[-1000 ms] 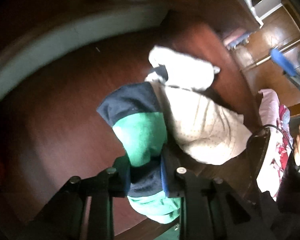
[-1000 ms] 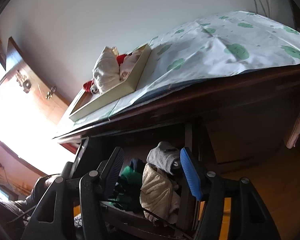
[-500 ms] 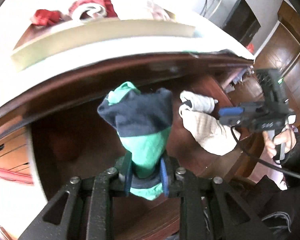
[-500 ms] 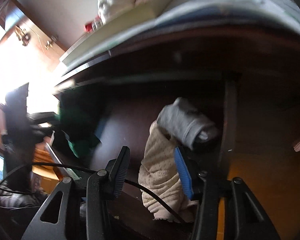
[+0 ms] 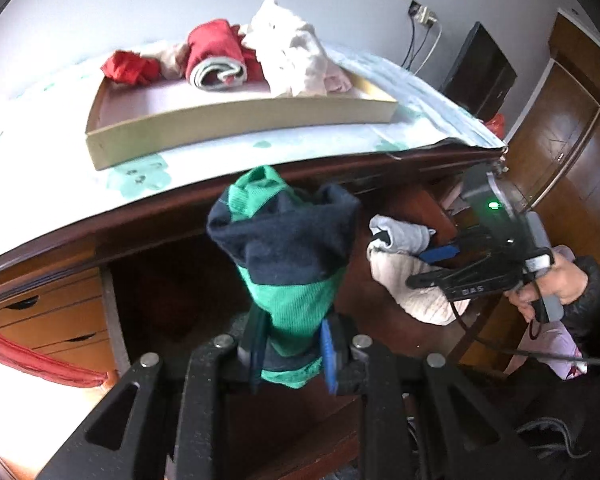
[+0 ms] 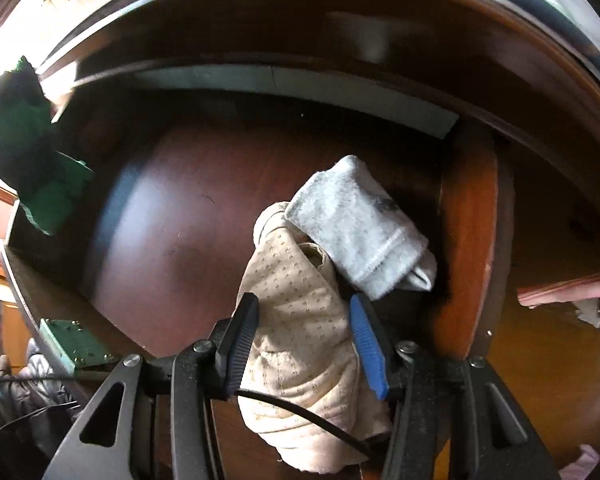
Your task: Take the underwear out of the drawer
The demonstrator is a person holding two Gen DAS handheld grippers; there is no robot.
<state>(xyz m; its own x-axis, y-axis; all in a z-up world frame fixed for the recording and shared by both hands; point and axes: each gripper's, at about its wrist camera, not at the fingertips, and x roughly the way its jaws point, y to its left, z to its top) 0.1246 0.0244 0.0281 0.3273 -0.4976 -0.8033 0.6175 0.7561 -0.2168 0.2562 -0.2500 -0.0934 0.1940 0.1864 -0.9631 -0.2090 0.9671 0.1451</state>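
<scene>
Lying in the open drawer — beige underwear straddled by the half-open right gripper, grey roll beside.

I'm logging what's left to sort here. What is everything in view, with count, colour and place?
Green-and-navy underwear: one, clamped in the left gripper, lifted above the drawer.
Beige dotted underwear: one, in the drawer, between the right gripper's fingers.
Grey rolled garment: one, resting on the beige one.
Wooden drawer: one, dark brown, open.
Cardboard tray: one, tan, on the desktop, holding red and pale clothes.
Left gripper: black, shut.
Right gripper: black with one blue pad, jaws just been closing around the beige underwear.
</scene>
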